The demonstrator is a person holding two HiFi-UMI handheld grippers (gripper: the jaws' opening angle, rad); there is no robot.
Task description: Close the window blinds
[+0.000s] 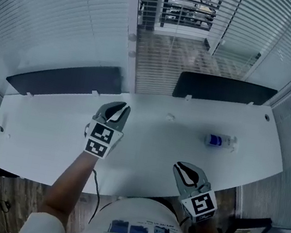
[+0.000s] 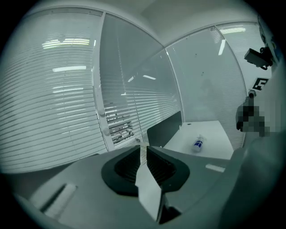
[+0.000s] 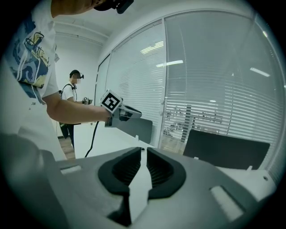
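Slatted window blinds hang behind the white desk; the narrow middle blind lets the outside show through its slats. In the left gripper view the blinds fill the left side, and in the right gripper view the blinds span the back. My left gripper hovers over the middle of the desk, pointing at the window, jaws a narrow slit apart and empty. My right gripper is near the front edge, also a slit apart and empty. The left gripper shows in the right gripper view.
A small bottle with a blue label lies on the desk at the right. Two dark panels stand along the desk's far edge. Another person stands far off in the right gripper view.
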